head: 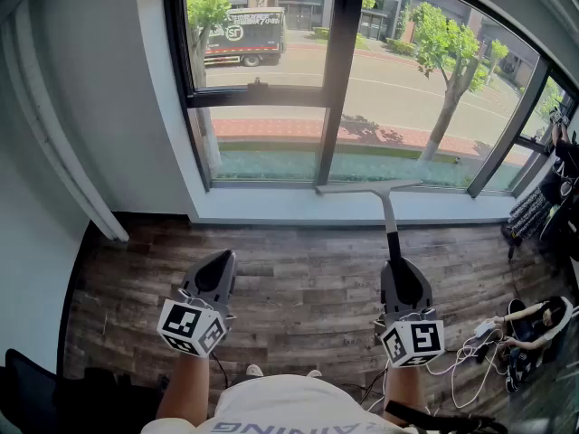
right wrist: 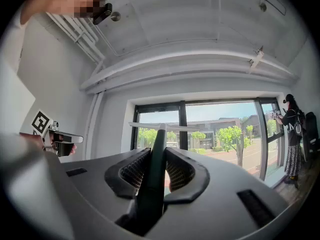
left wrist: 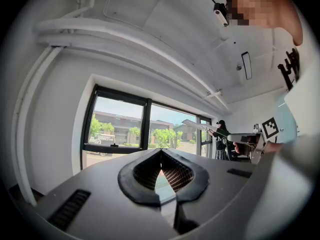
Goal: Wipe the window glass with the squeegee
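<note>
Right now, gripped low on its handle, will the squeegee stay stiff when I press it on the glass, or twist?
The squeegee looks thin and rigid, so it is probably light and stiff. The right gripper is shut on its lower end, far from the wide blade, so uneven pressure may twist it. It looks smooth, so it could slip in the jaws.
</note>
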{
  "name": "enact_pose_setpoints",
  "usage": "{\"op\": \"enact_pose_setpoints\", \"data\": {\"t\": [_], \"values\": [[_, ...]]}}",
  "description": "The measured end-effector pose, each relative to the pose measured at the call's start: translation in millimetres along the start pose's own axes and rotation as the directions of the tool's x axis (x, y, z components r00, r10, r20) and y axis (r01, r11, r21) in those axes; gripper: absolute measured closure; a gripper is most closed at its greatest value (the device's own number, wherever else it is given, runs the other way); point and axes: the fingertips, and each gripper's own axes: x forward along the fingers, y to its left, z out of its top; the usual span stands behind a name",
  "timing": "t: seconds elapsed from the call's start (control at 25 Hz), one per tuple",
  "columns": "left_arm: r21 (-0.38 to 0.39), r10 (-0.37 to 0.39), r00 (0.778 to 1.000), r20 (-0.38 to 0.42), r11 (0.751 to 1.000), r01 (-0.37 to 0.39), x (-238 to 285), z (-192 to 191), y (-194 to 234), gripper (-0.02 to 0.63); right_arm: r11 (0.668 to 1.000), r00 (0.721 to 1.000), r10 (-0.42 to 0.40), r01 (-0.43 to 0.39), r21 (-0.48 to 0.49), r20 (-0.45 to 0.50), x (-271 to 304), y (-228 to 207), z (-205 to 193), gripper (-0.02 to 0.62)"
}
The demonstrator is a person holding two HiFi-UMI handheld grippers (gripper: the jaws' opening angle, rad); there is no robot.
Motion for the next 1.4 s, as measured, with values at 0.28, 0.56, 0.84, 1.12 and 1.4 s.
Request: {"op": "enact_pose_setpoints", "data": {"t": [0.28, 0.56, 0.84, 1.12, 1.4], "values": [[0.001, 0.004, 1.000, -0.006, 1.000, -0.004, -5, -1, -2, 0.590, 1.000, 1.000, 0.007, -0.007, -0.009, -0.003, -1, 3, 1, 0.497], [0.002, 0.007, 1.000, -0.010, 1.000, -0.007, -3, -2, -4, 0.590, 0.999, 0.999, 0.033, -0.034, 0.033, 0.014, 1, 1, 1, 0.497], [0.007, 0.011, 1.000, -0.018, 1.000, -0.011, 8, -5, -25, 0.591, 0.998, 0.998, 0.056, -0.057, 0.031, 0.027, -3, -16, -2, 0.497], [0.019, 0.047, 0.998, -0.053, 0.999, -0.046, 16, -23, -69, 0.591, 0.991, 0.994, 0.107, -0.108, 0.082, 0.019, -13, -55, -26, 0.497], [0.026, 0.072, 0.993, -0.089, 0.997, -0.070, 31, -33, -75, 0.591, 0.982, 0.989, 0.144, -0.140, 0.125, -0.022, -2, -72, -53, 0.497]]}}
